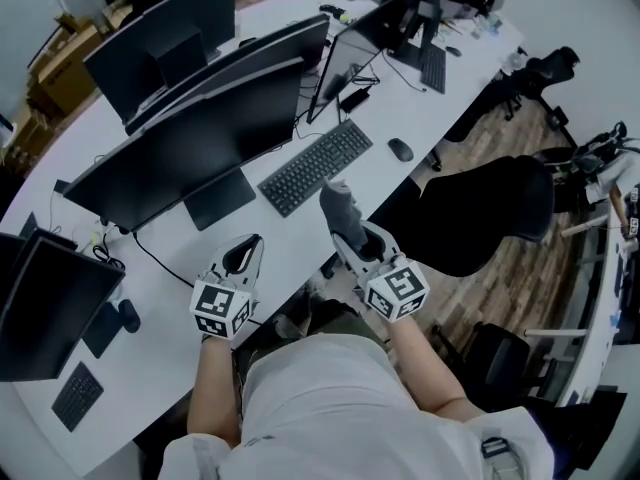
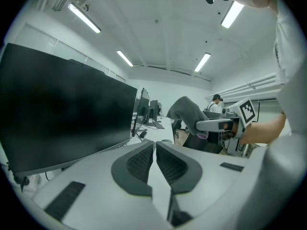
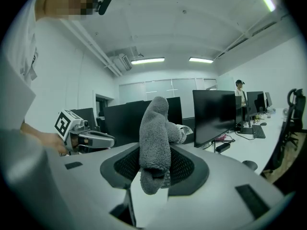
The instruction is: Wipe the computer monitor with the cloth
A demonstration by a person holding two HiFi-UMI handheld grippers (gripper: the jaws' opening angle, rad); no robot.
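A dark monitor point(image 1: 170, 158) stands on the white desk point(image 1: 300, 238) in front of me; its black screen point(image 2: 62, 104) fills the left of the left gripper view. My right gripper point(image 1: 352, 230) is shut on a grey fluffy cloth point(image 1: 338, 206), which sticks up between the jaws point(image 3: 154, 143) and shows from the side point(image 2: 187, 113) in the left gripper view. It hovers near the desk's front edge, right of the monitor's foot. My left gripper point(image 1: 243, 256) is shut with nothing in it, below the monitor's stand point(image 1: 218, 198).
A black keyboard point(image 1: 315, 166) and a mouse point(image 1: 400, 149) lie right of the monitor. More monitors point(image 1: 165, 38) line the desk, with another point(image 1: 45, 303) at the left. A black chair point(image 1: 480, 213) stands at my right. A person point(image 3: 240, 92) stands far off.
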